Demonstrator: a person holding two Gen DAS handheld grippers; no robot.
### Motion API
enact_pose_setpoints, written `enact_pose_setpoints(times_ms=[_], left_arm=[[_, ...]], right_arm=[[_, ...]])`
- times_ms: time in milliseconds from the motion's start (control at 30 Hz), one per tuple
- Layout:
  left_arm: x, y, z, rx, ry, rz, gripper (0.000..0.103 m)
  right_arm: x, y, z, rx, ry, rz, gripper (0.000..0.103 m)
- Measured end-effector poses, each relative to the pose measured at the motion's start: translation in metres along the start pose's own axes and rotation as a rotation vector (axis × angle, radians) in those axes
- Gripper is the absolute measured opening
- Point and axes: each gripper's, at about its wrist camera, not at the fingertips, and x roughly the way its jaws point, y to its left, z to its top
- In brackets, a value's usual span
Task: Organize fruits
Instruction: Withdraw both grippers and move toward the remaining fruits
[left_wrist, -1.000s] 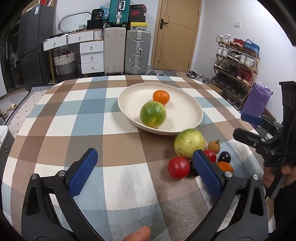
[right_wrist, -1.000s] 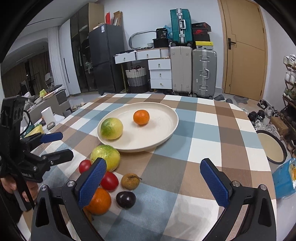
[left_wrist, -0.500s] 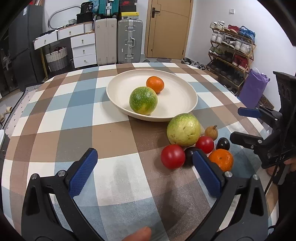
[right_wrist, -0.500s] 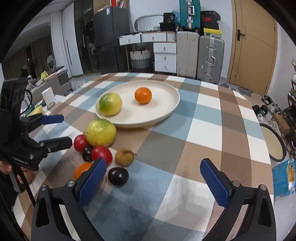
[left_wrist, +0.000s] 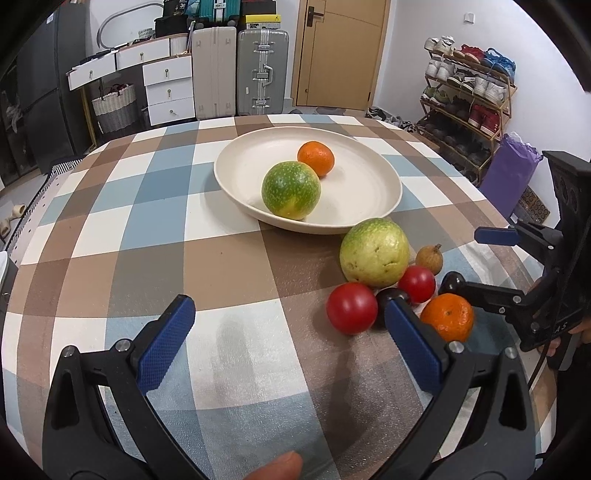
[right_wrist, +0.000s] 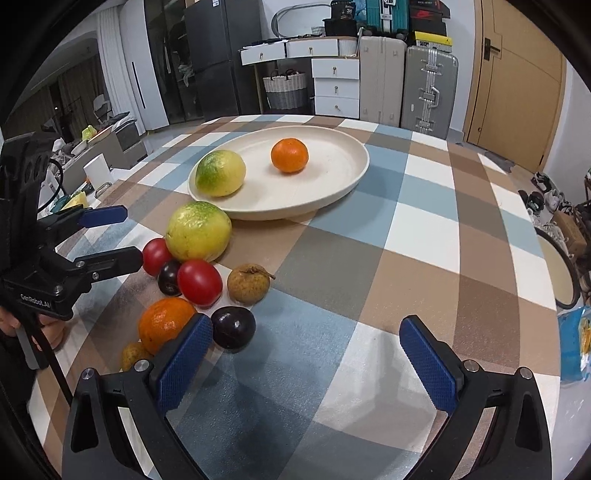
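Readable text is sparse. Left gripper (right_wrist: 110, 236) body, seen from the right wrist camera: white lettering "GenRobot.AI" on the black frame near the handle. Right gripper (left_wrist: 476, 258) body, seen from the left wrist camera: only the characters "A5" show at the lower edge of the black housing, rest cut off. Black box (left_wrist: 181, 25) on top of the white drawers: a label with the number "30"; the same "30" shows on that box (right_wrist: 347, 13) in the right wrist view. Yellow-and-black box (right_wrist: 430, 37) on the suitcase has a logo, too small to read. Nothing else legible.
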Motion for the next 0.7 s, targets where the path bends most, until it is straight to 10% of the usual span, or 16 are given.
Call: enact_pose_setpoints(times_ms=[700], left_arm=[[0.003,0.002,0.001,0.002,0.007,-0.002,0.102]], right_arm=[[-0.004,0.003,0.0,-0.014,-0.005,0.001,0.103]])
